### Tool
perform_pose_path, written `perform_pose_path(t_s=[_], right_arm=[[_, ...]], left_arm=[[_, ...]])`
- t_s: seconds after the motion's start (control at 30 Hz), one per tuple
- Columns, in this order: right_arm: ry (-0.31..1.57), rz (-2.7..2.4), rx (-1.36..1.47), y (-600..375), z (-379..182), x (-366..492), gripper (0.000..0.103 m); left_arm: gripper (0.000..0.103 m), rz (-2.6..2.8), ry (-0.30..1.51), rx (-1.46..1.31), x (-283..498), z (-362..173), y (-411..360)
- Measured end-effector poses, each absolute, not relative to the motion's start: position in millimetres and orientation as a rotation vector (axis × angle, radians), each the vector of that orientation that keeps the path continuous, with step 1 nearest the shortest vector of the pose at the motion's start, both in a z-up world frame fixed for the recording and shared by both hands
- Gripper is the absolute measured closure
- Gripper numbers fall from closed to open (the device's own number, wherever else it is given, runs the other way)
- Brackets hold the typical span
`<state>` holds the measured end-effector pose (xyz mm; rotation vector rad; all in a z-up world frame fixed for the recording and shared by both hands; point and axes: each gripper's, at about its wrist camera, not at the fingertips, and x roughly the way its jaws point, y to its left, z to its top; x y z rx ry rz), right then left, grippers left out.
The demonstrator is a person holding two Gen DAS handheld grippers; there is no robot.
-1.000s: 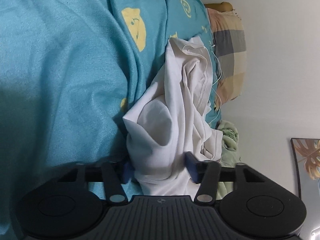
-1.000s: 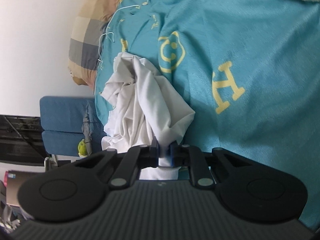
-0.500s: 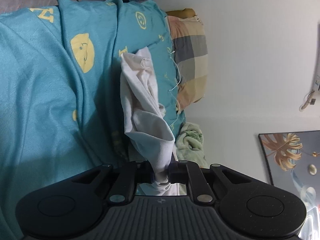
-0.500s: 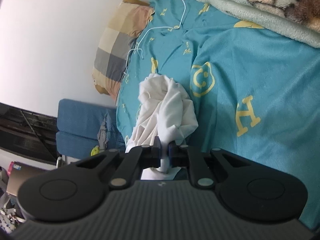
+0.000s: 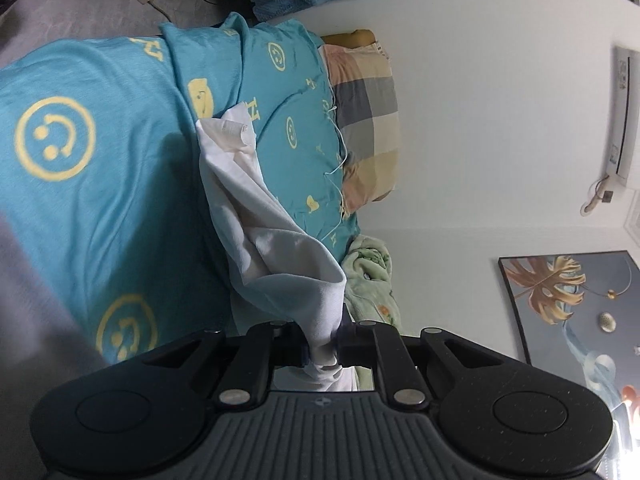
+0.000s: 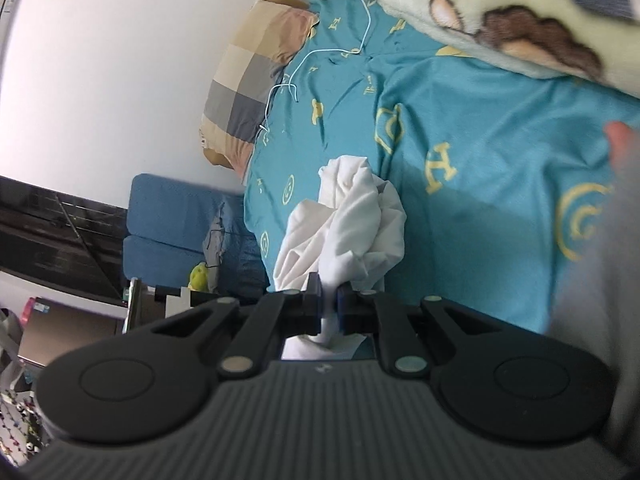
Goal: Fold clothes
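Observation:
A crumpled white garment (image 5: 256,224) hangs from both grippers above a teal bedsheet (image 5: 100,192) printed with yellow smileys. My left gripper (image 5: 323,346) is shut on one bunched edge of it. My right gripper (image 6: 329,309) is shut on another edge of the same white garment (image 6: 348,220), which trails down toward the teal bedsheet (image 6: 480,152). Its far end still touches the bed.
A checked pillow (image 5: 368,120) lies at the head of the bed against a white wall. A pale green blanket (image 6: 460,4) lies along one side of the bed. A blue chair (image 6: 180,224) stands beside the bed. A white cord (image 6: 320,64) lies on the sheet.
My left gripper closed on the white garment. Both grippers rose away from the bed, lifting and stretching the garment.

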<state>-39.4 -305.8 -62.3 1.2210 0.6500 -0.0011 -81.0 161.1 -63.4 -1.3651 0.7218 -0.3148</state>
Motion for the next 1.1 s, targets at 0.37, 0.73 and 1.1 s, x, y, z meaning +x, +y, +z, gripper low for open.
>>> perform_pose_path(t_s=[0.37, 0.73, 1.1], right_arm=[[0.656, 0.0, 1.208, -303, -50, 31, 0.092], [0.767, -0.059, 1.158, -303, -97, 195, 0.092], [0.799, -0.054, 1.117, -296, -166, 260, 0.091]], left_arm=[[0.089, -0.279, 0.719, -1.359, -12, -53, 162], [0.089, -0.216, 0.782, -1.252, 161, -101, 151], [0.088, -0.233, 0.837, -1.098, 243, -165, 149]])
